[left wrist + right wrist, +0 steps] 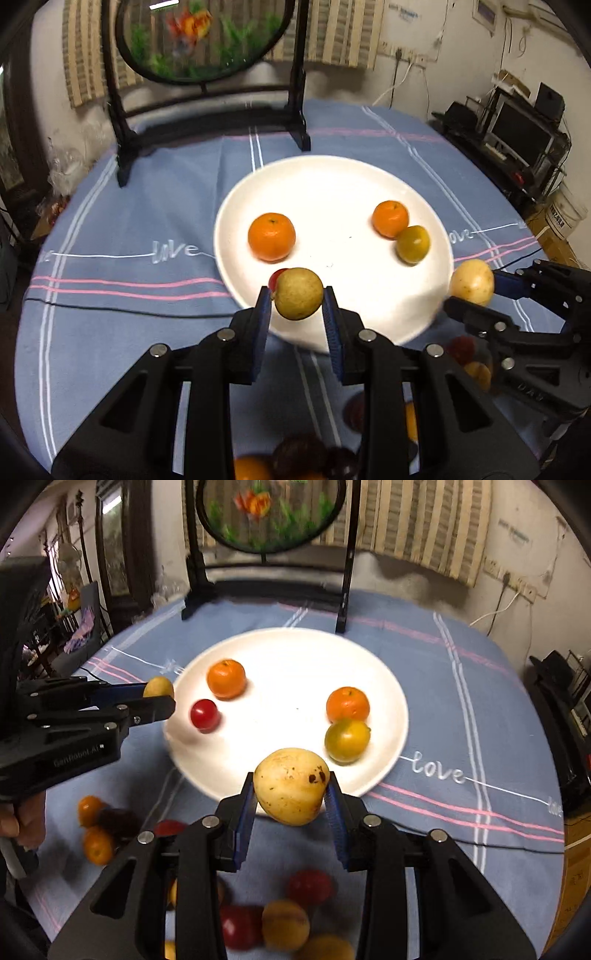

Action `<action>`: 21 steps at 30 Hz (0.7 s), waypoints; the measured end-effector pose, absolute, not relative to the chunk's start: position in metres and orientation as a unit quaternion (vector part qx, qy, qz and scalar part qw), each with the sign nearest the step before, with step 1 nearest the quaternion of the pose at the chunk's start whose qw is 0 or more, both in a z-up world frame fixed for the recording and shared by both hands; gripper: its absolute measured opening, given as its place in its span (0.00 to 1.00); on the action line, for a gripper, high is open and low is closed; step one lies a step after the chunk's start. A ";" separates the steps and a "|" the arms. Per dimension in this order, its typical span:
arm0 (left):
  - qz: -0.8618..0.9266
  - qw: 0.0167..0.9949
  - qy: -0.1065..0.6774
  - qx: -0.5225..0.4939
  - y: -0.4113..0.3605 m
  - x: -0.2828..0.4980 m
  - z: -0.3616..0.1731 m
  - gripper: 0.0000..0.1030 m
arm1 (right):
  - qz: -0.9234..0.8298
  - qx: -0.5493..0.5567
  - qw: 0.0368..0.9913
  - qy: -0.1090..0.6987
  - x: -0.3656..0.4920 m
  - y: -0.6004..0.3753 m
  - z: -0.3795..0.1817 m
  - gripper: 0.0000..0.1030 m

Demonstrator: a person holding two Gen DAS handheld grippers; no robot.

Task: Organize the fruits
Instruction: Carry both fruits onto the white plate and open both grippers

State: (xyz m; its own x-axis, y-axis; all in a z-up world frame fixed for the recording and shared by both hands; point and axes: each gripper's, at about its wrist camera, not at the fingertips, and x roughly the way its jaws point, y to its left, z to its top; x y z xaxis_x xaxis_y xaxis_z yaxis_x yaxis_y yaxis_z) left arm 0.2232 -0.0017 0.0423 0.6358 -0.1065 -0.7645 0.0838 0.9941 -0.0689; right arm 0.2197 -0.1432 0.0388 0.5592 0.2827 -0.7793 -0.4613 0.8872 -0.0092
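Observation:
A white plate (332,177) (295,650) lies on the blue tablecloth and holds two oranges (271,236) (390,218), a green-yellow citrus (413,244) (346,740) and a small red fruit (204,713). My left gripper (297,293) (159,698) is shut on a small yellow-green fruit (299,293) over the plate's near left rim. My right gripper (291,786) (472,291) is shut on a pale yellow spotted fruit (291,786) (472,281) over the plate's near right rim.
Several loose fruits, red, orange and yellow (284,925) (98,845), lie on the cloth near me. A round decorative screen on a black stand (207,92) (266,554) stands behind the plate. A black cable (110,308) crosses the cloth at left.

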 end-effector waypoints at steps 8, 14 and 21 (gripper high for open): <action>-0.070 0.889 0.451 -0.030 -0.009 0.257 0.020 0.28 | 0.207 -0.111 0.857 0.460 0.256 -0.129 0.009 0.36; -0.063 0.893 0.444 -0.017 -0.014 0.269 0.013 0.53 | 0.204 -0.102 0.847 0.479 0.268 -0.130 -0.004 0.45; -0.060 0.904 0.423 -0.024 -0.010 0.253 0.030 0.64 | 0.205 -0.056 0.860 0.464 0.247 -0.156 0.013 0.45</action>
State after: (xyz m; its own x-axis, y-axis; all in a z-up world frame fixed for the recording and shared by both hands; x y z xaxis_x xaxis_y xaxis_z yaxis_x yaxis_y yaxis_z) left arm 0.2534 -0.0105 0.0302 0.6344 -0.1294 -0.7621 0.0892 0.9916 -0.0941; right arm 0.2471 -0.1556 0.0125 0.4854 0.2994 -0.8214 -0.4043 0.9099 0.0927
